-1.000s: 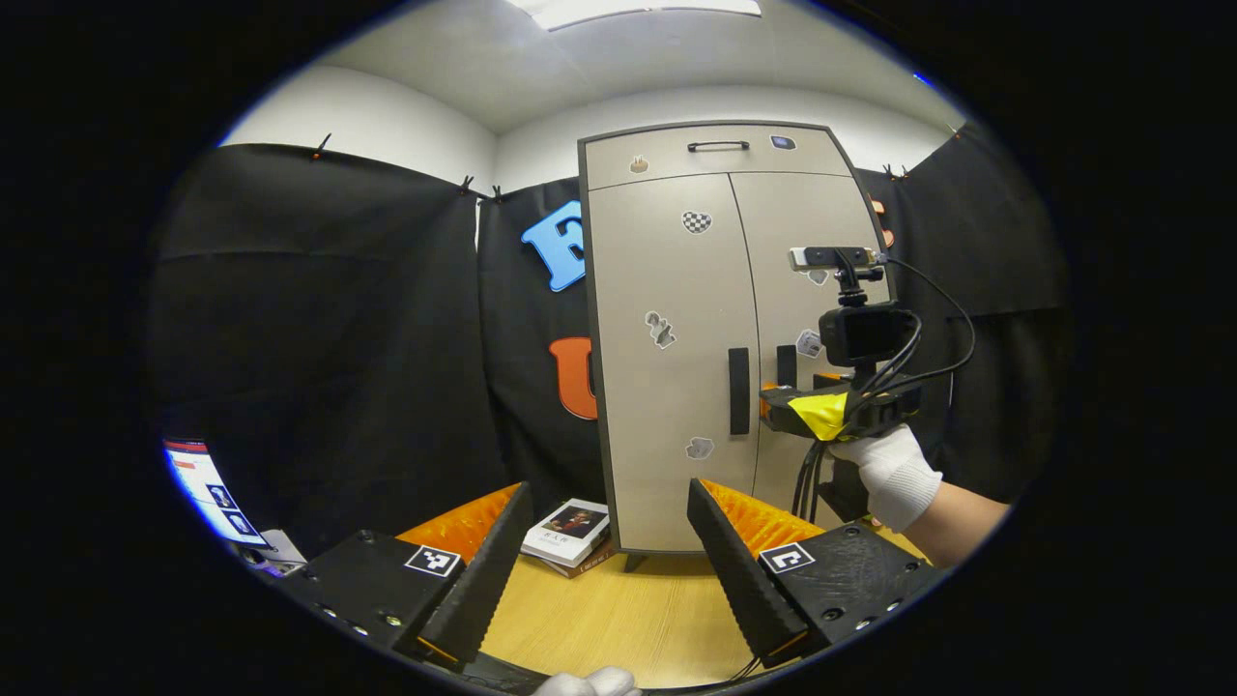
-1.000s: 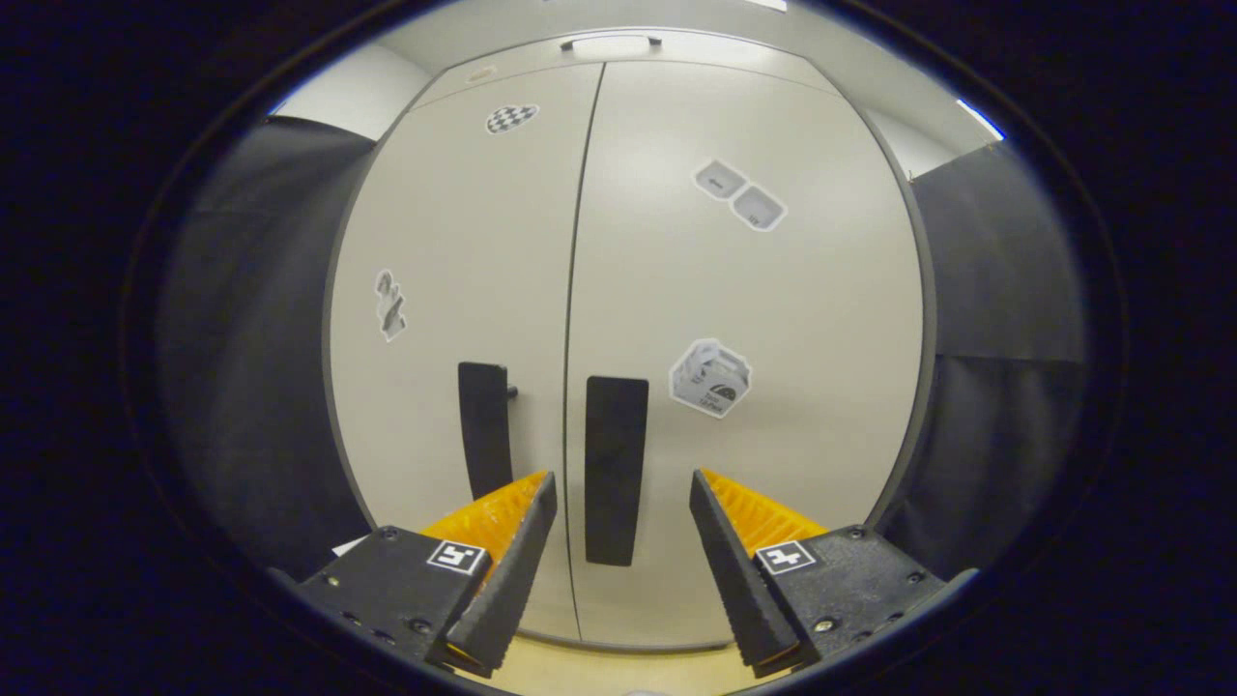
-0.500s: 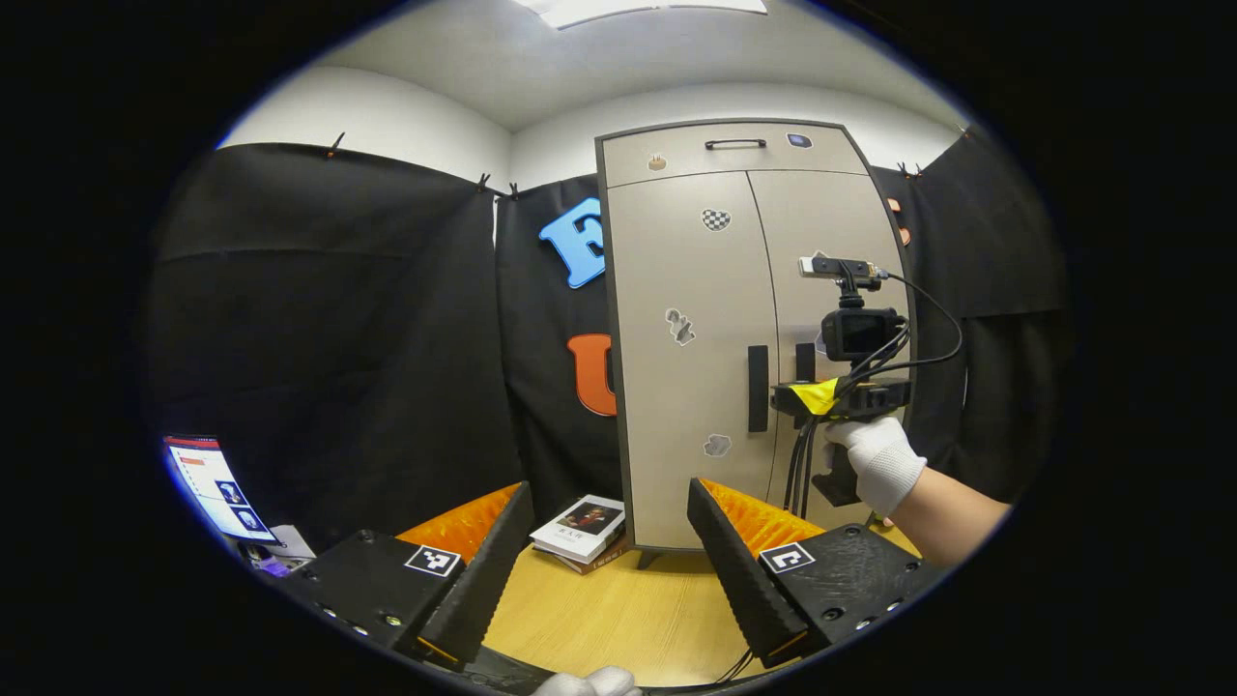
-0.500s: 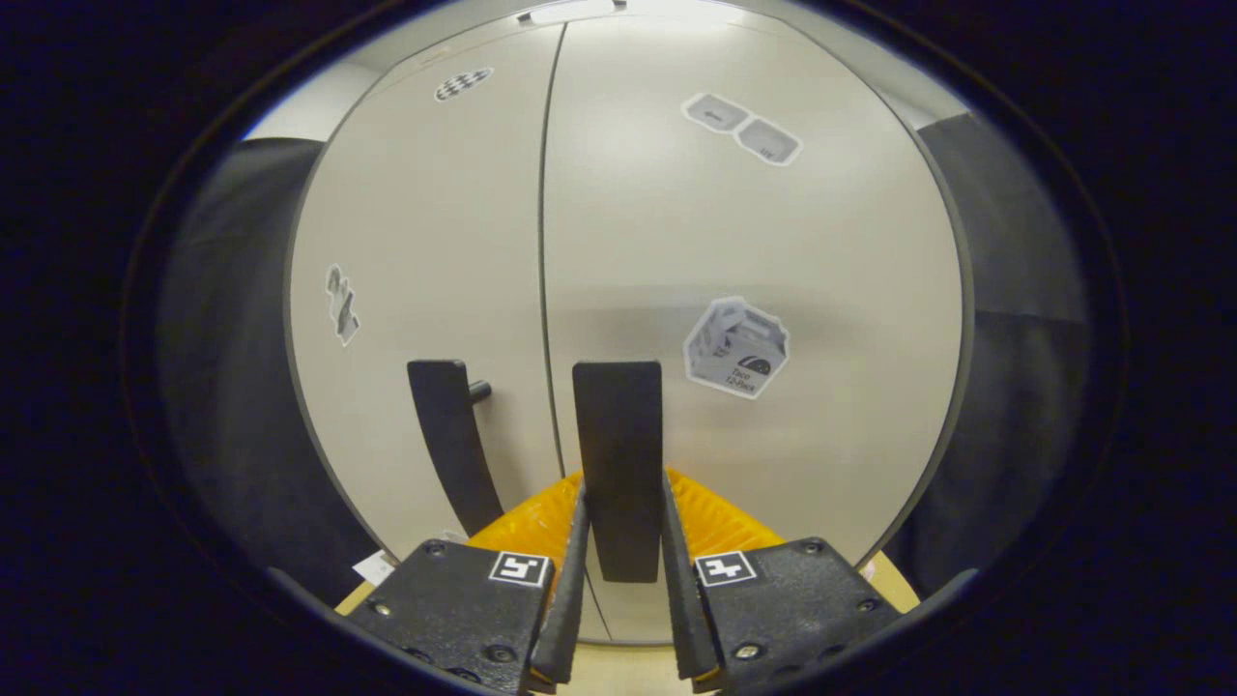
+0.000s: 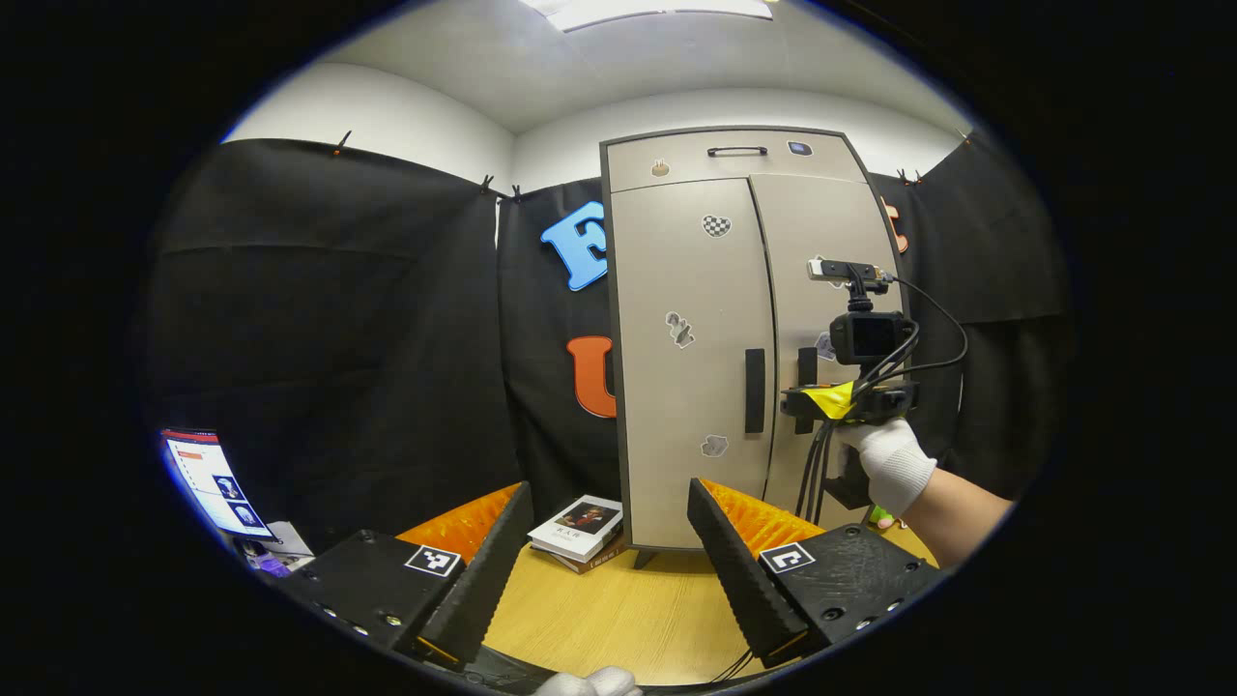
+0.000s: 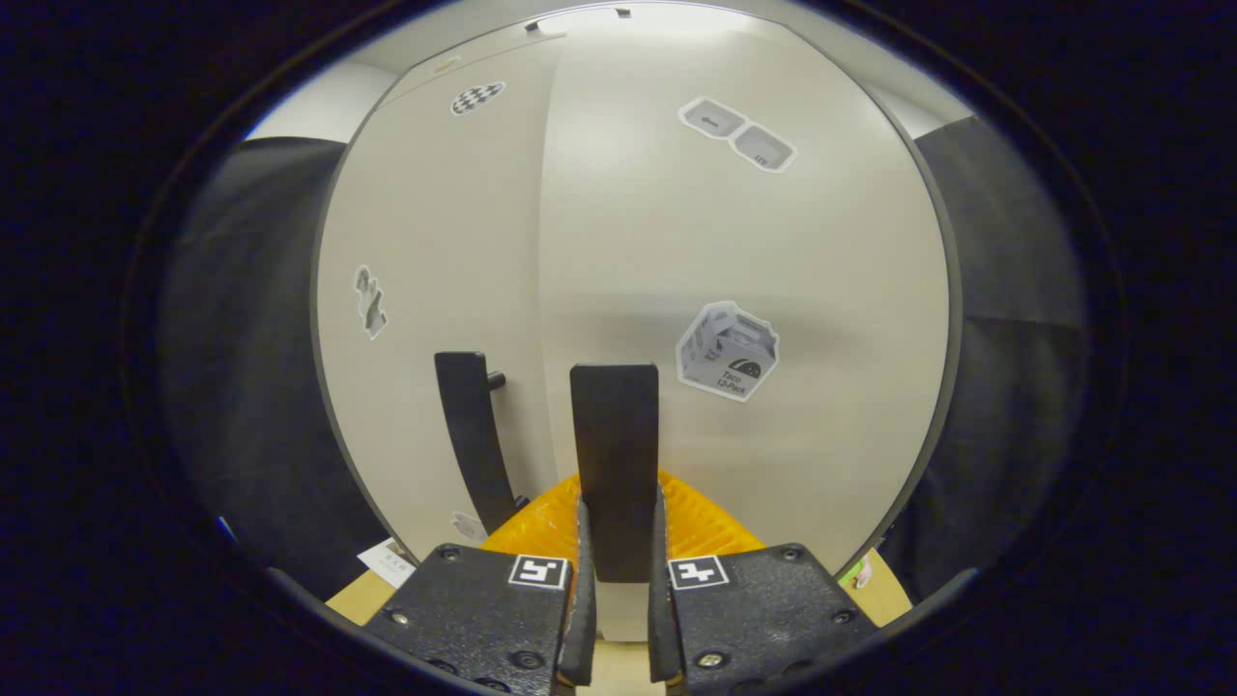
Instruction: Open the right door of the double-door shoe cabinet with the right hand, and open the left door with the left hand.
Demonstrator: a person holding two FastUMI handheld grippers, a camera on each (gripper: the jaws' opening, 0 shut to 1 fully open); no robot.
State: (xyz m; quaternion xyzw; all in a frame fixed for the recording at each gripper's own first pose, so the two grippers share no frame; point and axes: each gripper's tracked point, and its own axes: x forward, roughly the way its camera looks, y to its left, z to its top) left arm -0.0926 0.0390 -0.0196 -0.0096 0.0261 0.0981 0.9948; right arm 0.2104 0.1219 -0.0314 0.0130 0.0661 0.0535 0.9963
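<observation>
In the left gripper view, the shoe cabinet (image 5: 715,338) stands right of centre on the wooden bench (image 5: 618,619), against the black booth wall. Its left door (image 5: 691,358) lies flush and shut, its dark handle (image 5: 754,391) untouched at mid-height. The right door (image 5: 821,319) looks slightly proud of the left along the centre seam, so it seems to have begun to open, though the lens makes this hard to judge. The right claw (image 5: 804,401), held by a gloved hand (image 5: 889,469) at the right of the frame, sits at the right door's handle. The left claw (image 5: 609,551) shows at the bottom of the frame with its fingers spread wide and nothing between them, well short of the cabinet. A small stack of books (image 5: 585,527) lies on the bench by the cabinet's lower left corner.

In the right gripper view, the right claw (image 6: 618,619) at the bottom centre is clamped on the right door's handle (image 6: 615,454), both fingers pressing its sides low down. The left handle (image 6: 469,425) stands just to the left, free.

The grip is near the handle's lower end, so a pull along a straight line rather than the door's arc could let the fingers slide off. A hard tug might also rock or shift the cabinet on the bench. The left claw, when it goes in, could clip the swinging right door.
</observation>
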